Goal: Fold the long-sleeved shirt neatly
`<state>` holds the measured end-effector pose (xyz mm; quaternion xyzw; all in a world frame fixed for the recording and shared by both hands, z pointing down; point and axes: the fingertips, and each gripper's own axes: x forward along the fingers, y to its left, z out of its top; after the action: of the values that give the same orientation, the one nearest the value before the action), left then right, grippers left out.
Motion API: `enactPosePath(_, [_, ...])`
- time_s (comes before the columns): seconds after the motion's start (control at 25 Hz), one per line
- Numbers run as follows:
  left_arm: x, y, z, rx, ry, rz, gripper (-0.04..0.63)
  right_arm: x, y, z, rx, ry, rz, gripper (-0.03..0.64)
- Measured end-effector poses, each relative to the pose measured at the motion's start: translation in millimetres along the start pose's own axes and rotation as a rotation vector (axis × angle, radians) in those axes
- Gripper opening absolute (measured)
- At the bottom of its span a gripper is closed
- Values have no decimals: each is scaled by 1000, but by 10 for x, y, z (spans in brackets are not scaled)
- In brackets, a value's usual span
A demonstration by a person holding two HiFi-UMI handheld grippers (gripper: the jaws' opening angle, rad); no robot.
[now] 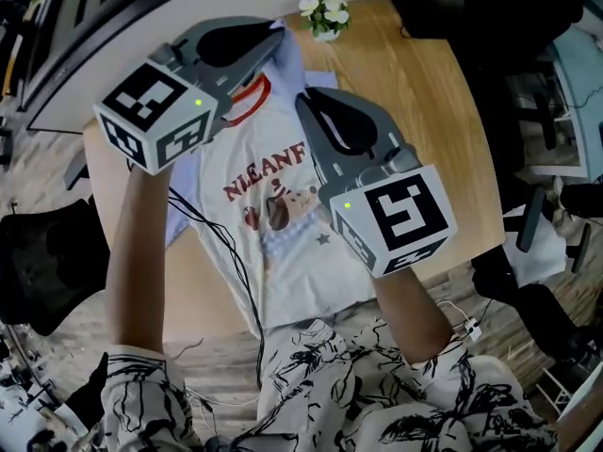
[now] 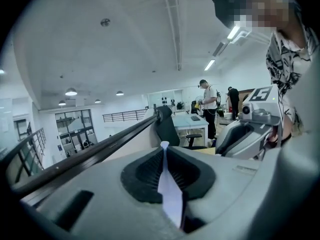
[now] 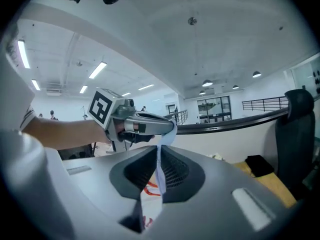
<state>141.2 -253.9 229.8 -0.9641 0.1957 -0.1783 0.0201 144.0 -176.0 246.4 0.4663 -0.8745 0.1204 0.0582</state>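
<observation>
A white long-sleeved shirt (image 1: 273, 243) with pale blue sleeves, a red neckline and a printed front hangs over the wooden table (image 1: 415, 92), its lower part resting on it. My left gripper (image 1: 273, 40) is raised high and shut on the shirt's fabric near one shoulder. A strip of that cloth (image 2: 167, 184) shows pinched between its jaws (image 2: 164, 145). My right gripper (image 1: 306, 102) is just as high and shut on the shirt at the other shoulder, with fabric (image 3: 157, 179) clamped between its jaws (image 3: 159, 146). Each gripper view also shows the other gripper (image 2: 250, 129) (image 3: 135, 124).
A small pot of white flowers (image 1: 325, 14) stands at the table's far edge, with a black bag (image 1: 429, 12) beside it. Black cables (image 1: 236, 262) trail across the shirt. A black chair (image 1: 42, 262) stands at the left. People (image 2: 209, 104) stand far off by desks.
</observation>
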Motion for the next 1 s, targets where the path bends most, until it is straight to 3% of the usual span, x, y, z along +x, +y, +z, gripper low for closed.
enactPosePath(0.12, [-430, 82, -214, 22, 41, 37, 28, 181, 433, -33, -9, 16, 49, 35])
enactPosePath(0.4, [-1158, 197, -1042, -36, 66, 46, 31, 619, 1147, -526, -37, 98, 86, 35])
enactPosePath(0.68, [-1451, 314, -2020, -116, 140, 93, 34, 1080, 1554, -1163, -77, 181, 68, 36])
enactPosePath(1.0, [-1559, 361, -2836, -241, 176, 81, 34, 1470, 1872, -1754, -103, 296, 84, 38])
